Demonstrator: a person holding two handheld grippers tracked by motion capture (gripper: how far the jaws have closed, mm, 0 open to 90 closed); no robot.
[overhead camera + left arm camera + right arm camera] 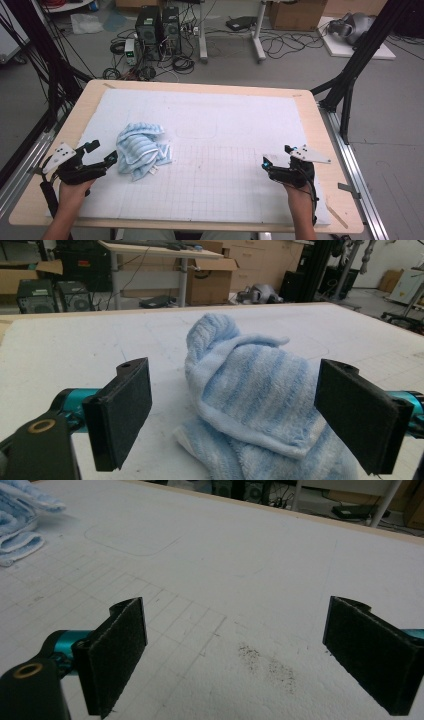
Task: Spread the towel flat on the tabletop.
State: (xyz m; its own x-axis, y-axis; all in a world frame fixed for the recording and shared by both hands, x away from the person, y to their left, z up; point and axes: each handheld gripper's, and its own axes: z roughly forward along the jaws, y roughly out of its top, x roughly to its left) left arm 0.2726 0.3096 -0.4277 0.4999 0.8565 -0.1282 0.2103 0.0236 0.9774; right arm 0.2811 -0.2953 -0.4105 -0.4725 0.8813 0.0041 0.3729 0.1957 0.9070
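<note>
Crumpled blue-and-white striped terry towel (142, 149) heaped near the left edge of the white padded surface (225, 125), apparently awaiting pickup. Left gripper (101, 154) just beside it, jaws wide apart, aimed straight at it. Right gripper (278, 156) well apart near the right edge, jaws spread, empty.

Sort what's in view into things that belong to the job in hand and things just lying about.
In the job:
- crumpled blue striped towel
- left gripper, open, beside the towel
- right gripper, open, over bare mat
- white gridded mat

Lying about:
- computer towers on the floor
- cardboard box
- loose cables
</note>
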